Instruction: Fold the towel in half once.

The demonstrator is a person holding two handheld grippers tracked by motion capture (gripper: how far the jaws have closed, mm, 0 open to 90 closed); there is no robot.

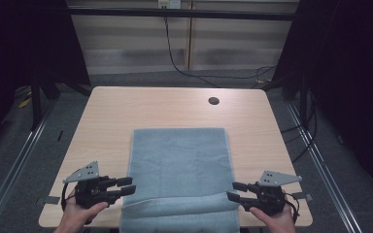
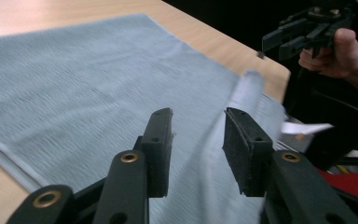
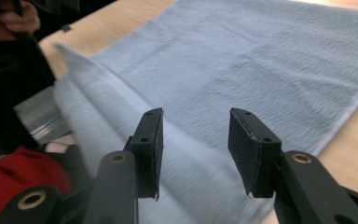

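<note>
At table's near edge, left tool (image 1: 129, 185) and right tool (image 1: 234, 191) open, flanking towel (image 1: 179, 160) fold

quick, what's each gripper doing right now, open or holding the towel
Left gripper: open, jaws apart at the towel's left edge, gripping nothing.
Right gripper: open at the towel's right edge, gripping nothing.

Towel (image 1: 179, 165): grey-blue cloth, matt, finely ribbed weave with a stitched hem along its edges. Surface (image 1: 126, 109): pale wood-grain laminate, smooth, faintly sheened. Left tool (image 1: 126, 186) and right tool (image 1: 234, 191): matt black plastic with brass-coloured rivets; flat grey metal plates on top.
</note>
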